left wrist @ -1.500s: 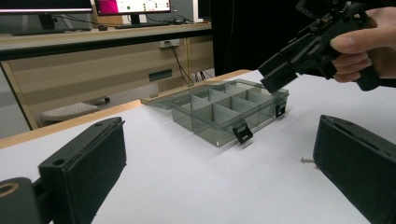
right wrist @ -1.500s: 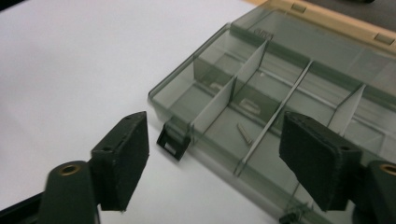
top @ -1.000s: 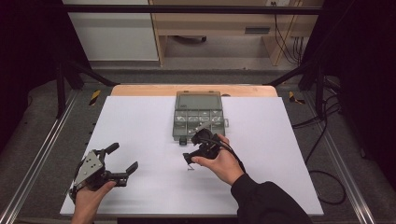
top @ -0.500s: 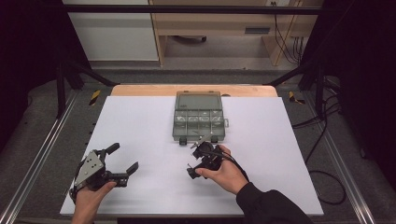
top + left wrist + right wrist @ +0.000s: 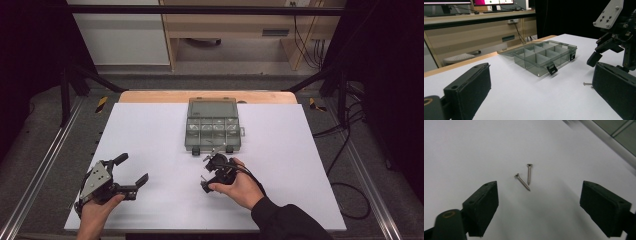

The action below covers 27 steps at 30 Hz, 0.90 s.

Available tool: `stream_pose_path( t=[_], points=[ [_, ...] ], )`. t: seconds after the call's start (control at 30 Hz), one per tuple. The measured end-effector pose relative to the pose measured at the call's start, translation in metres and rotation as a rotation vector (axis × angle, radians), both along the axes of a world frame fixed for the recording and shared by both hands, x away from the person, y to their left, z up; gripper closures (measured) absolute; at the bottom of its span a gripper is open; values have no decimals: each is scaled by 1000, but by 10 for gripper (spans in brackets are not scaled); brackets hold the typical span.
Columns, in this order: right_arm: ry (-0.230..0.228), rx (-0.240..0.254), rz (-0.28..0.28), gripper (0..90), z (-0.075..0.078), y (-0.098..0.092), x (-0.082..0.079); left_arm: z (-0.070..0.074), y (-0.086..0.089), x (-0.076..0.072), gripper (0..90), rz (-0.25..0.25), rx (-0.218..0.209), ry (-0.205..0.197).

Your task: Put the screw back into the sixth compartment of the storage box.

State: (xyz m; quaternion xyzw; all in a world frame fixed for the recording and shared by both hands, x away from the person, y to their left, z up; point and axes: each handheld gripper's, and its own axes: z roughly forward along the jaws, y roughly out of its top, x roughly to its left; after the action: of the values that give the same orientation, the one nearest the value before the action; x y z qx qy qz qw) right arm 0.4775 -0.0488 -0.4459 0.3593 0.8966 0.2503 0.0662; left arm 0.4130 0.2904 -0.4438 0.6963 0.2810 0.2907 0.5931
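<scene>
Two small silver screws (image 5: 529, 173) (image 5: 522, 182) lie on the white table, touching at their tips. My right gripper (image 5: 546, 202) hovers low over them. Its jaws have just been closing a little but stand wide, with the screws lying ahead between them, untouched. In the high view the right gripper (image 5: 205, 173) is just in front of the grey compartment box (image 5: 212, 125). My left gripper (image 5: 132, 169) rests open near the table's front left with nothing between its jaws. The left gripper view shows a screw (image 5: 587, 83) below the right gripper (image 5: 610, 42).
The translucent box (image 5: 541, 53) has several compartments and two black latches on its front; its lid seems folded back flat behind it. A wooden strip runs along the table's far edge (image 5: 150, 96). Metal rails and cables flank the table.
My right gripper has moved away from the box front toward the person and sunk closer to the table. The left gripper has stayed where it was.
</scene>
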Motion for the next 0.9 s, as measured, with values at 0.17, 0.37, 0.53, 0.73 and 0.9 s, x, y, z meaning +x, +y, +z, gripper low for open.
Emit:
stream_pose_path(
  t=[0.17, 0.37, 0.53, 0.73, 0.9],
  points=[
    [-35, -9, 23, 328, 1, 1, -1, 0, -1, 0, 18, -1, -3, 0],
    [-26, 19, 17, 441, 3, 4, -2, 0, 0, 0, 19, -1, 3, 0],
    [-29, 24, 20, 514, 3, 7, -2, 0, -1, 0, 19, 1, -1, 0],
    [-33, 36, 13, 584, 1, 9, 1, 0, 0, 0, 19, 0, 3, 0],
    [-31, 35, 13, 641, -1, 11, 4, 0, -1, 0, 19, -2, 5, 0]
  ],
)
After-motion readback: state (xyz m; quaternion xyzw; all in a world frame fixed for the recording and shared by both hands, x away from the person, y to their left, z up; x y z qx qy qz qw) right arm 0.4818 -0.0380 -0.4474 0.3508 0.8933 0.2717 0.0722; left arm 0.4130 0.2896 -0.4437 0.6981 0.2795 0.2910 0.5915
